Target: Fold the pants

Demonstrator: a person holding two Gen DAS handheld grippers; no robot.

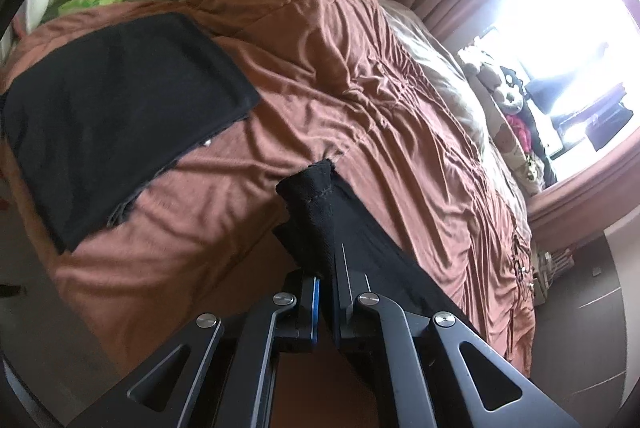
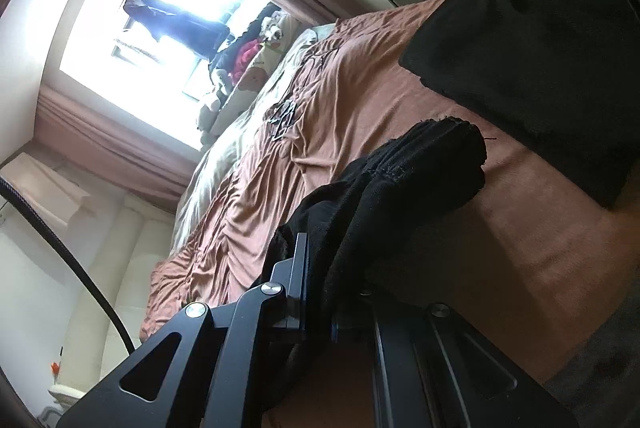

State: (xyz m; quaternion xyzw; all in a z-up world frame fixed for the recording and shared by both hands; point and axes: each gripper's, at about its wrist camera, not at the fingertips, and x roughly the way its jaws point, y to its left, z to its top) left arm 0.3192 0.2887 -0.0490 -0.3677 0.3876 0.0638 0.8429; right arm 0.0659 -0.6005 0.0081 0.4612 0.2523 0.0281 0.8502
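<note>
Left gripper clamped on a hemmed edge of the black knit pants, held above the rumpled rust-brown bedspread. Right gripper pinched shut on a bunched fold of the same pants. Folded black cloth stack lies at 10 o'clock in left view, 2 o'clock in right view.

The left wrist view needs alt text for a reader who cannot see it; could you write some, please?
The left gripper is shut on a hem of black pants, held above a bed with a rumpled rust-brown cover. A folded black garment lies flat on the bed to the left, and a bright window with curtains glares at the right.
</note>
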